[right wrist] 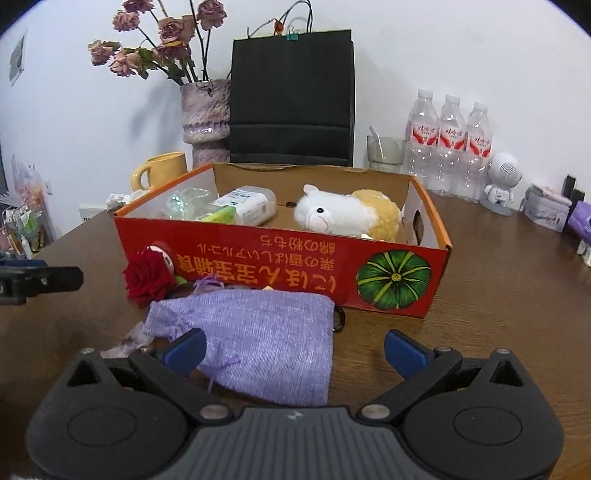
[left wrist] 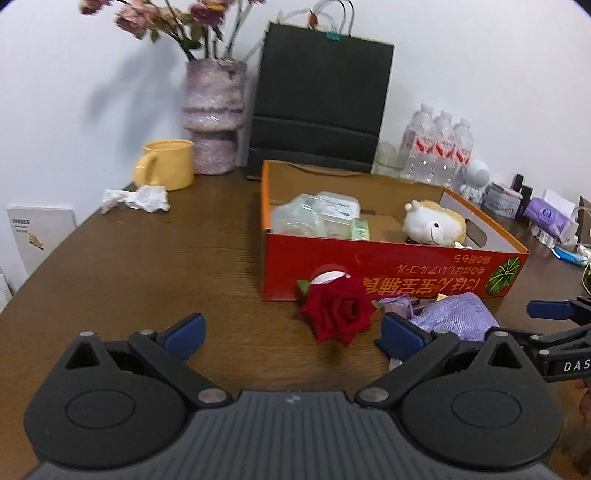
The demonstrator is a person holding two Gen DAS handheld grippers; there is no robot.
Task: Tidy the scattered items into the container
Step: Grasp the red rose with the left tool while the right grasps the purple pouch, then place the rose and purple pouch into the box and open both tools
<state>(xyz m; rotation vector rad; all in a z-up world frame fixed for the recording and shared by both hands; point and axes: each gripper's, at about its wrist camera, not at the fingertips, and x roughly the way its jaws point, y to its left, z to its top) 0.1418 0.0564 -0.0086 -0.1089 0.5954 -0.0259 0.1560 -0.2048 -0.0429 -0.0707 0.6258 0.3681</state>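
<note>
Lilac knit pouch (right wrist: 255,339) lies before the red box (right wrist: 280,266), so with our right gripper (right wrist: 293,349) spread wide and our left gripper (left wrist: 293,338) likewise empty, we should straddle its middle and pinch firmly.

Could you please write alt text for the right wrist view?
An open gripper hovers over a purple cloth pouch on a wooden table, in front of a red cardboard box. The box holds a plush toy; a red rose lies beside the pouch.

Soft, even indoor light is filling both views; the dried flowers (left wrist: 166,18) are blurring, their shadow falling leftward on the wall, and fisheye distortion is bending the edges.
</note>
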